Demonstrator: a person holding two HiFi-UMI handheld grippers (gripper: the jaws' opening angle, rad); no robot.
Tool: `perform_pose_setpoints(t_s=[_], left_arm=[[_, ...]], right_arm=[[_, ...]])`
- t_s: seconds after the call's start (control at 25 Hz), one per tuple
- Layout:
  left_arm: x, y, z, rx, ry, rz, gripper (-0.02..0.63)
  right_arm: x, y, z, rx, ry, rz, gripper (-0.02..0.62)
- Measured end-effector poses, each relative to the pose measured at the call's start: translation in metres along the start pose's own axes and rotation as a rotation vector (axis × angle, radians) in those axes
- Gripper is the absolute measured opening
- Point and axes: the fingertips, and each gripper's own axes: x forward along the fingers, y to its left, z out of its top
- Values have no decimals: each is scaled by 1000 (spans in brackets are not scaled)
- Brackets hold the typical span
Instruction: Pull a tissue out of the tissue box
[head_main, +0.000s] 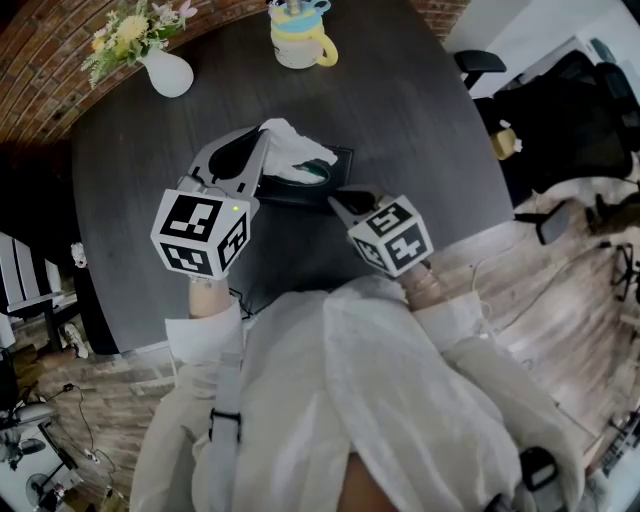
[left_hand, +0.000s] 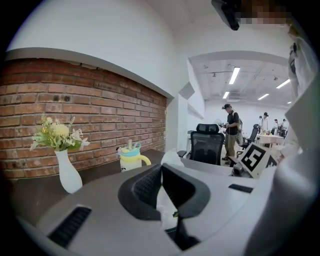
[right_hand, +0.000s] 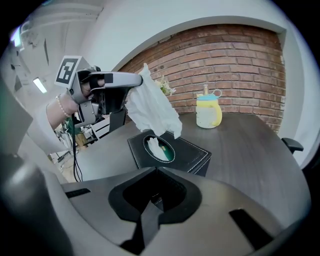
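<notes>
The tissue (right_hand: 152, 112) hangs over the black tissue box (right_hand: 192, 150), its top pinched in the left tongs (left_hand: 162, 172), which are closed on it. The right tongs (right_hand: 156, 172) are closed and empty, near the box's front. The box sits on the dark worktop (head_main: 420, 120). A yellow mug (head_main: 300, 40) and a white vase (head_main: 168, 72) stand beyond.

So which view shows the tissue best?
The right gripper view: the whole tissue hangs from the left gripper above the tissue box. The head view hides part behind that gripper; the left gripper view shows only a strip between jaws.
</notes>
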Motion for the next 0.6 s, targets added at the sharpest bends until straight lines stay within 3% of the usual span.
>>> perform_pose_setpoints(t_s=[0.24,0.6], left_arm=[[-14,6,10,-24,-64,44,5],[-41,22,15,-99,-155,150,5]], right_arm=[[-2,0,5,-9,-2,-6,11],[-29,12,77,-35,-239,37,11]])
